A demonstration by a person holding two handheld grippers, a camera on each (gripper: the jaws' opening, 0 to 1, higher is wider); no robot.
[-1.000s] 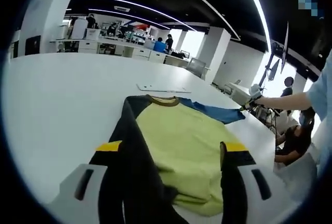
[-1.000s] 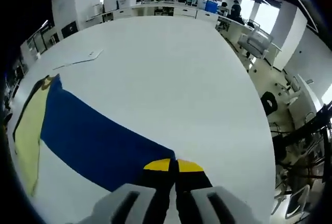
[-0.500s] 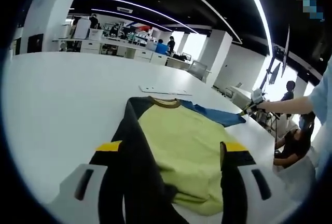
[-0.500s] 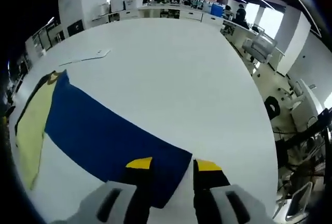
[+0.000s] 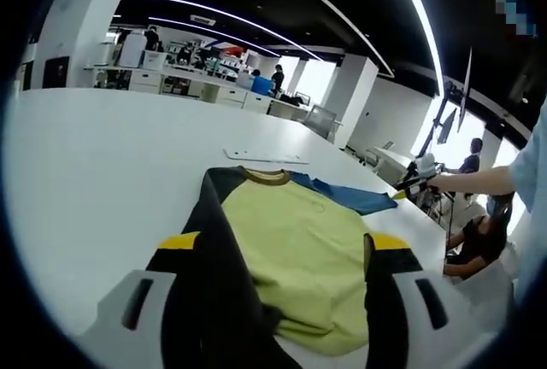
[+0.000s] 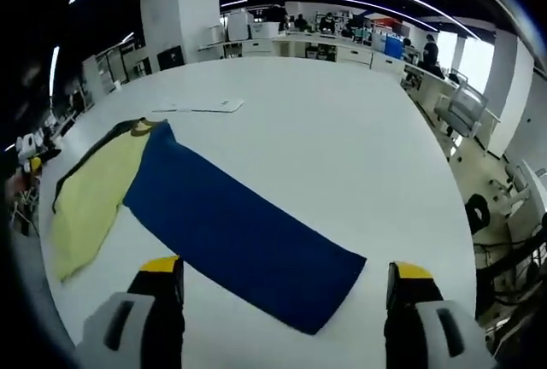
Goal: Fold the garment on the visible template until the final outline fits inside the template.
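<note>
A shirt with a yellow-green body (image 5: 299, 241), a black sleeve (image 5: 214, 249) and a blue sleeve (image 5: 352, 199) lies flat on the white table (image 5: 94, 155). My left gripper (image 5: 284, 245) is open low over the shirt's near end, with the black sleeve and the hem between its wide jaws. In the right gripper view the blue sleeve (image 6: 244, 239) stretches straight out from the body (image 6: 92, 191). My right gripper (image 6: 285, 268) is open above the sleeve's cuff, holding nothing. A flat white sheet (image 6: 202, 106) lies beyond the collar (image 5: 267, 177).
A person's arm reaches in from the right, holding the right gripper (image 5: 419, 171) off the table's far edge. Office chairs (image 6: 461, 113) and desks (image 5: 171, 74) stand around the big table. Bare tabletop spreads left of the shirt and beyond the sleeve.
The right gripper was shut on the blue sleeve's cuff; it has opened wide, let the cuff go and drawn back. The sleeve now lies flat. The left gripper has hardly moved.
</note>
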